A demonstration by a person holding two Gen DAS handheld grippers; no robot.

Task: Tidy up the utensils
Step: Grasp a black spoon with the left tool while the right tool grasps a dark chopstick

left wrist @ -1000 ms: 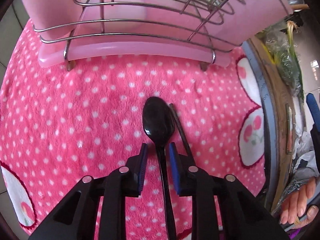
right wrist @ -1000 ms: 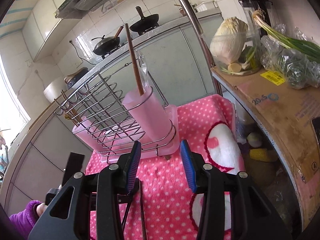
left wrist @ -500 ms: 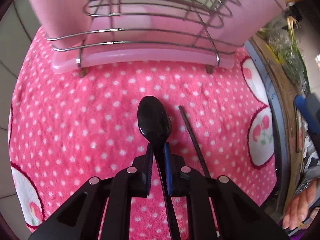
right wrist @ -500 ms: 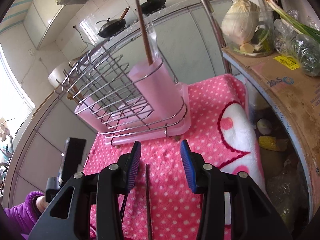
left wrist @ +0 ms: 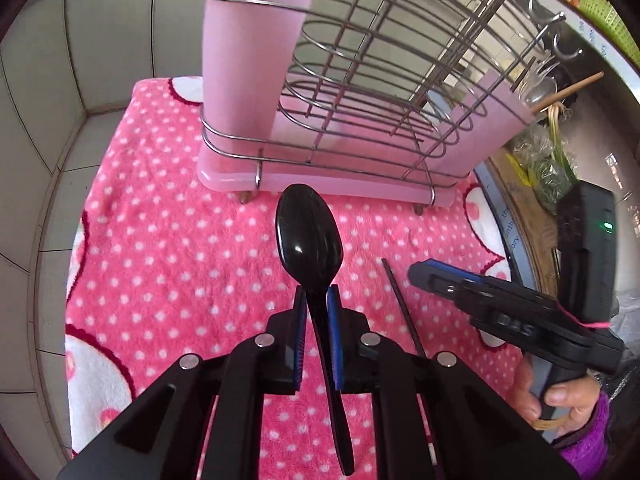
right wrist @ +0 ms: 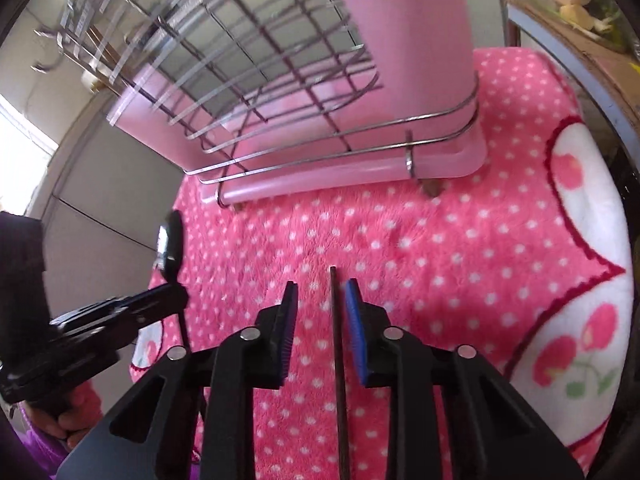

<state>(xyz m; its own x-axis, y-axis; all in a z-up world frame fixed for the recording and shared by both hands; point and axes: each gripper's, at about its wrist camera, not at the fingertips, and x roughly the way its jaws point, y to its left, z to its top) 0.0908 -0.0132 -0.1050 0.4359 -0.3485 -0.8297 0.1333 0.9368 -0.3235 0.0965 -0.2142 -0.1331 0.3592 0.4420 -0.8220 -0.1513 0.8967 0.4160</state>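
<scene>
My left gripper (left wrist: 316, 304) is shut on the neck of a black spoon (left wrist: 310, 236) and holds it lifted above the pink dotted towel (left wrist: 168, 264). The spoon (right wrist: 170, 246) and left gripper also show at the left of the right wrist view. A dark chopstick (right wrist: 336, 340) lies on the towel between the jaws of my open right gripper (right wrist: 322, 304); it also shows in the left wrist view (left wrist: 404, 312). The wire rack (left wrist: 360, 92) with pink cups (left wrist: 248, 60) stands behind, holding wooden chopsticks.
The towel (right wrist: 440, 260) has white cherry patches. Tiled wall (left wrist: 60, 80) lies to the left. A cardboard-topped shelf with greens (left wrist: 548, 168) stands at the right edge.
My left gripper has lifted the spoon off the towel and tilted up toward the rack. My right gripper has dropped down low over the chopstick, jaws either side of it.
</scene>
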